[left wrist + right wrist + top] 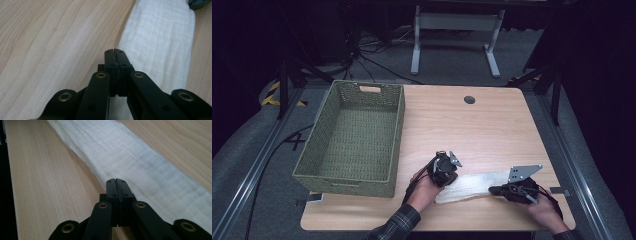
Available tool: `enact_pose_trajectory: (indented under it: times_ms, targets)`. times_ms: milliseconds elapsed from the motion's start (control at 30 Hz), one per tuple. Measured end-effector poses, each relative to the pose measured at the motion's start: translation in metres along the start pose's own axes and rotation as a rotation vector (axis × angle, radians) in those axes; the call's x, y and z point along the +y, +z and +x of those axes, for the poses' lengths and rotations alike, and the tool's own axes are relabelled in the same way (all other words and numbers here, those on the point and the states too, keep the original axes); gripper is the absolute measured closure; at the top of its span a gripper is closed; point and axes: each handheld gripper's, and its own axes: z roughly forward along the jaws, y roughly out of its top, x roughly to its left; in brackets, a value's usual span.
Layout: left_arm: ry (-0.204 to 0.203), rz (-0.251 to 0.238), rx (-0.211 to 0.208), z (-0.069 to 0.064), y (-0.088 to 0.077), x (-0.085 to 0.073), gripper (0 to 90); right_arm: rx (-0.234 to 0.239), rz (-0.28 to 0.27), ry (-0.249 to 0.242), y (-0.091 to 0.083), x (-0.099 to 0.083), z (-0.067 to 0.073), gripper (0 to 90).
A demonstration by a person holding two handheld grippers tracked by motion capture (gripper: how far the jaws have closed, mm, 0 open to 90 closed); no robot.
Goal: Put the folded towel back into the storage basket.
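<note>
Pinching opposite ends of a folded white cloth (472, 186) near the table's (472, 130) front edge, the left gripper (115, 51) and right gripper (116, 180) have their jaws pressed together, apparently holding it taut for folding; a woven basket (398, 145) waits to the left.

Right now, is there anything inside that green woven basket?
The basket looks empty: its woven floor shows bare in the high view. Its near wall hides a narrow strip of floor just behind it, so something very flat there can't be ruled out. The white cloth lies outside, on the table.
</note>
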Motion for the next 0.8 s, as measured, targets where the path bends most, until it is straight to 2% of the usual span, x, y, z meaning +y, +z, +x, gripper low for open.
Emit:
enact_pose_trajectory:
  times_ms: [233,533,800]
  targets:
    - [0.005,0.007,-0.016,0.002,-0.002,-0.003,89.8,-0.018,0.002,-0.006,0.005,0.005,-0.008,89.9]
    - [-0.008,-0.004,-0.022,0.0,-0.006,-0.01,89.8,-0.035,-0.005,0.01,0.012,0.014,-0.022,89.9]
    - [-0.007,0.012,-0.036,-0.005,-0.009,-0.013,89.8,-0.043,-0.008,0.029,0.017,0.02,-0.031,89.9]
